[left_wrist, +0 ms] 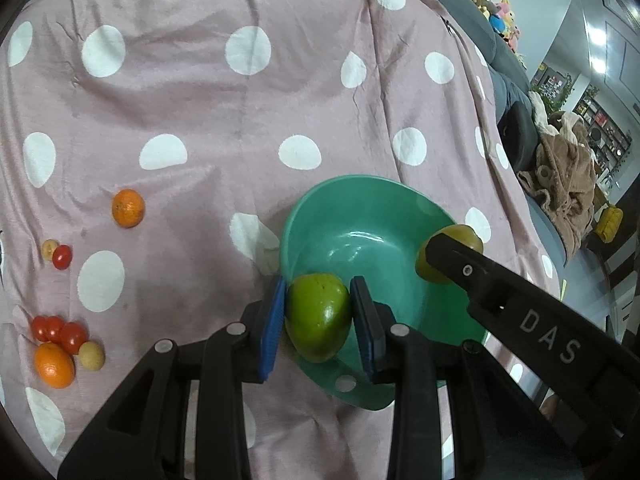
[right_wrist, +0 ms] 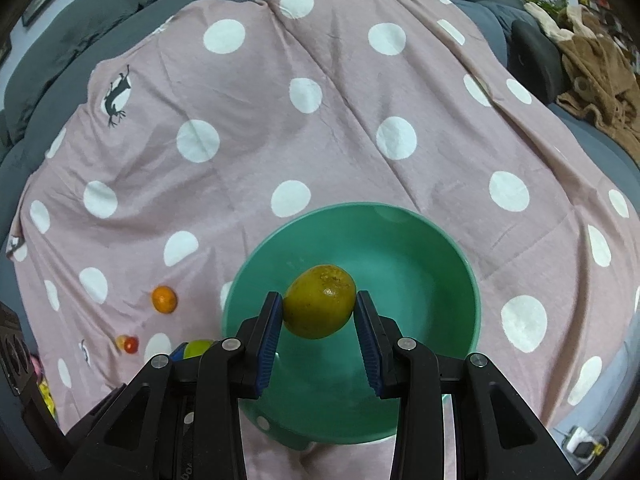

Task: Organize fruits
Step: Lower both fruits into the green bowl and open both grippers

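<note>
A green bowl [left_wrist: 360, 208] [right_wrist: 452, 276] sits on a pink polka-dot cloth. My left gripper [left_wrist: 320, 316] is shut on a green fruit [left_wrist: 318, 316], held over the bowl's near left rim. Over the bowl's inside, my right gripper [right_wrist: 318, 306] is shut on a yellow-green fruit [right_wrist: 320, 300], which also shows behind that gripper's black arm as the yellow-green fruit [left_wrist: 468, 236] in the left wrist view. The bowl holds nothing else that I can see. An orange [left_wrist: 128, 208] [right_wrist: 164, 299] lies loose on the cloth to the left.
At the left lie small red tomatoes [left_wrist: 60, 330], another orange [left_wrist: 54, 365], a pale round fruit [left_wrist: 91, 355] and a tomato with a pale fruit [left_wrist: 60, 255]. The cloth covers a grey sofa [right_wrist: 80, 20]; a brown blanket [left_wrist: 568, 184] lies at the right.
</note>
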{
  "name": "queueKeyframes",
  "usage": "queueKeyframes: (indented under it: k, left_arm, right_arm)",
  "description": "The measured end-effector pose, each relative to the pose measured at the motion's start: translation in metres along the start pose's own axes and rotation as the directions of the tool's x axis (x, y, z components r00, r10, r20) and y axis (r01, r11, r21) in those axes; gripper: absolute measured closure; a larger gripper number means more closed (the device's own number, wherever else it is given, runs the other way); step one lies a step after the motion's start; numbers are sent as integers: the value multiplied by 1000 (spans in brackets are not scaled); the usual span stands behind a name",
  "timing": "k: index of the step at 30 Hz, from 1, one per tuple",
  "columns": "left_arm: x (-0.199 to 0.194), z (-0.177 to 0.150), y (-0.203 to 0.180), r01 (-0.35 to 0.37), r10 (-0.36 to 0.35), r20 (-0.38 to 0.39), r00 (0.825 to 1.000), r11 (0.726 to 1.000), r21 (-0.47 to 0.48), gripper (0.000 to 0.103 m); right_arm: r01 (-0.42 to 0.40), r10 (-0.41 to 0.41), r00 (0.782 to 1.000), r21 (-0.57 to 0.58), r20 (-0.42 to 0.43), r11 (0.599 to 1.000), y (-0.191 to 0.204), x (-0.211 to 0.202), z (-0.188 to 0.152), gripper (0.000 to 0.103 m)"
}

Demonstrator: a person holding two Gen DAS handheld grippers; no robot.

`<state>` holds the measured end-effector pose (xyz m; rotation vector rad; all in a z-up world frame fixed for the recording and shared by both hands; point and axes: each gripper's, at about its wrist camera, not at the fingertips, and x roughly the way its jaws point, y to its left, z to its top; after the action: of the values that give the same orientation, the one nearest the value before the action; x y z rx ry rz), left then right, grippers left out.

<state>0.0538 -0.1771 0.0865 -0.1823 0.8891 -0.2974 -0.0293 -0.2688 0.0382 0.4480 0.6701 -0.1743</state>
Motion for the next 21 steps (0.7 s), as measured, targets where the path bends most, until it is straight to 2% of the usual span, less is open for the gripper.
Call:
queueKeyframes:
  k: [18, 21]
  left_arm:
    - [20, -5, -11, 48, -47, -47, 998, 999, 10, 70]
    - [23, -6, -12, 37, -36, -49, 998, 999, 16, 70]
  right_arm:
    - [54, -52, 997, 42, -53, 998, -23, 15, -5, 64]
    - [61, -58, 996, 43, -60, 997, -24, 17, -5, 64]
